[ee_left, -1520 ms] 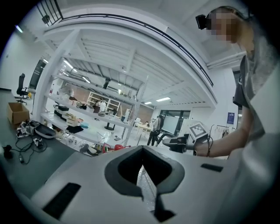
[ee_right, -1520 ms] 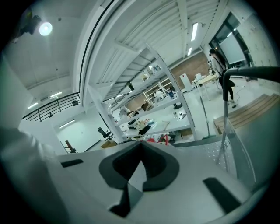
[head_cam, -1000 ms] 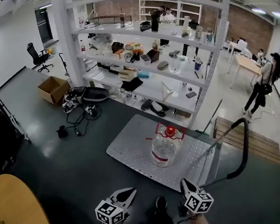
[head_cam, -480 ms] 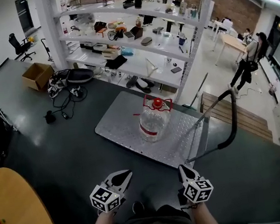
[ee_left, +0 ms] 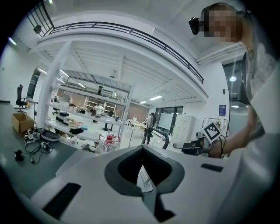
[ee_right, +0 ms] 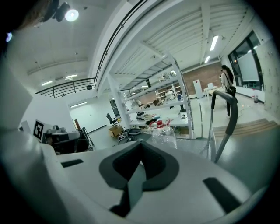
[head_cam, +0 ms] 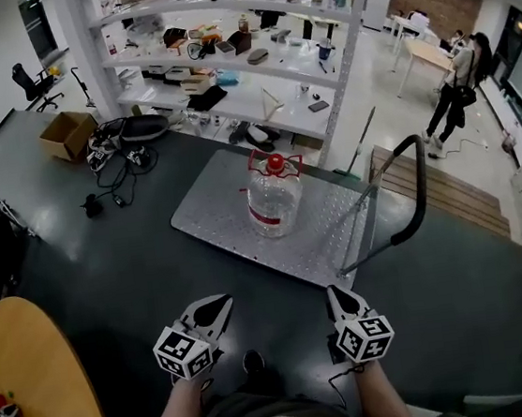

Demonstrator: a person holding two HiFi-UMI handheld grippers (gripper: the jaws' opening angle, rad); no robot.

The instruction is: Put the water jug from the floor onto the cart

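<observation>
Water jug (head_cam: 273, 201) stands upright, red cap on top, on the cart (head_cam: 217, 222) deck and off the floor (head_cam: 102, 298), so the placing looks done. It lies ahead of both grippers and well apart from them, a little nearer the right gripper (head_cam: 333, 291) than the left gripper (head_cam: 220, 304). Both pairs of jaws are together with nothing between them, close to the person's body.

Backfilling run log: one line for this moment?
water jug upright on cart | left gripper shut, empty | right gripper shut, empty | both short of cart
</observation>
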